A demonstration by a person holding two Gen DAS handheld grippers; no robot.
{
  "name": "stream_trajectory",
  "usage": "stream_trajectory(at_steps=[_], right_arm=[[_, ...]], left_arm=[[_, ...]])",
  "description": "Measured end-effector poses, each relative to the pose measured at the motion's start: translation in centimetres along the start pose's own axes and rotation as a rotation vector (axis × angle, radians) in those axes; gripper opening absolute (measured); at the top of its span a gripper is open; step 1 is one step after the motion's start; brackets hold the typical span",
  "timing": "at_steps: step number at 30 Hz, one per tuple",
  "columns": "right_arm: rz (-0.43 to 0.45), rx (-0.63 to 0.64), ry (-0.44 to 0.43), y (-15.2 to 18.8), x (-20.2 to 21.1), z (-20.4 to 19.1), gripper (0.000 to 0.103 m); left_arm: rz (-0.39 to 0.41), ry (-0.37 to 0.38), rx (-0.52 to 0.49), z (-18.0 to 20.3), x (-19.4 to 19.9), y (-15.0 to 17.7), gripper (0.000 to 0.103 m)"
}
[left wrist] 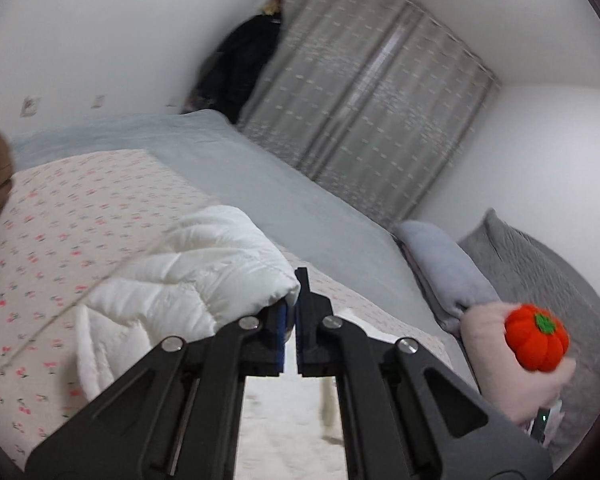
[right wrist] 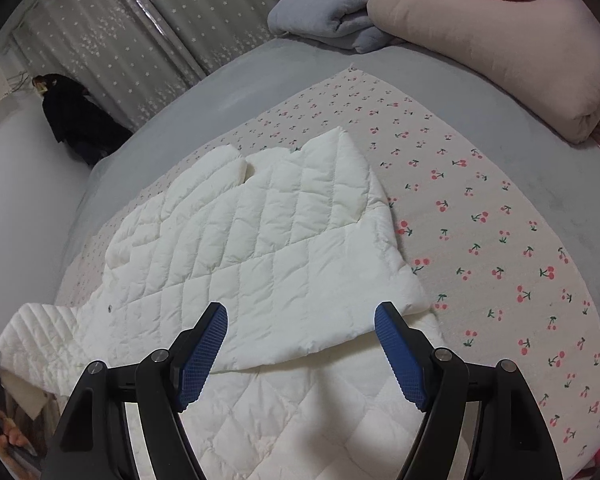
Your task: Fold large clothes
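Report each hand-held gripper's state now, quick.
Left hand-held gripper: shut on the white quilted jacket.
Right hand-held gripper: open, above the jacket, holding nothing.

The left gripper (left wrist: 296,304) has its jaws pressed together, and a fold of the white quilted jacket (left wrist: 188,276) is pinched between its fingers, lifted up. The right gripper (right wrist: 300,340) points steeply down with its jaws wide apart; its blue pads (right wrist: 202,356) hang just above the cloth and nothing is between them.
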State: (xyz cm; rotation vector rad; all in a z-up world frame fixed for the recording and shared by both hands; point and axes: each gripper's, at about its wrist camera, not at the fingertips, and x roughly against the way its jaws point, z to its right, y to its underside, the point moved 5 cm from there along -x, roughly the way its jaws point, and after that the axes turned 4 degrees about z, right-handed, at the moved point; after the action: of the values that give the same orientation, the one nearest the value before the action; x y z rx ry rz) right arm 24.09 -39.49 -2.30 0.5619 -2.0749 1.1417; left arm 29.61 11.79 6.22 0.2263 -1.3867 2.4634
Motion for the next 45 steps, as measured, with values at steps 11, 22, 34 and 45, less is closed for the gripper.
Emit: stream_trajectory(at_steps=[11,22,34,45], right_arm=[[0.006,-0.059,-0.041,-0.8,1.1,3.2,0.078],[0.014,-0.108,-0.060,-1.3,1.9,5.4,0.078],[0.018,-0.093,-0.064,-1.4,1.9,4.9,0.078],[0.085,0.090,-0.078,-1.3,2.3,-0.2,0.080]], left_arm=[[-0.230,0.196,-0.308,14.0,-5.0,8.1,0.004],[-0.738,0.198,-0.641,18.6,-10.5,27.9,0.016],[-0.678,0.319,-0.709,17.7,-2.3,24.8,0.070],[-0.556,0.206,-0.682,12.3,-0.9,19.0,0.082]])
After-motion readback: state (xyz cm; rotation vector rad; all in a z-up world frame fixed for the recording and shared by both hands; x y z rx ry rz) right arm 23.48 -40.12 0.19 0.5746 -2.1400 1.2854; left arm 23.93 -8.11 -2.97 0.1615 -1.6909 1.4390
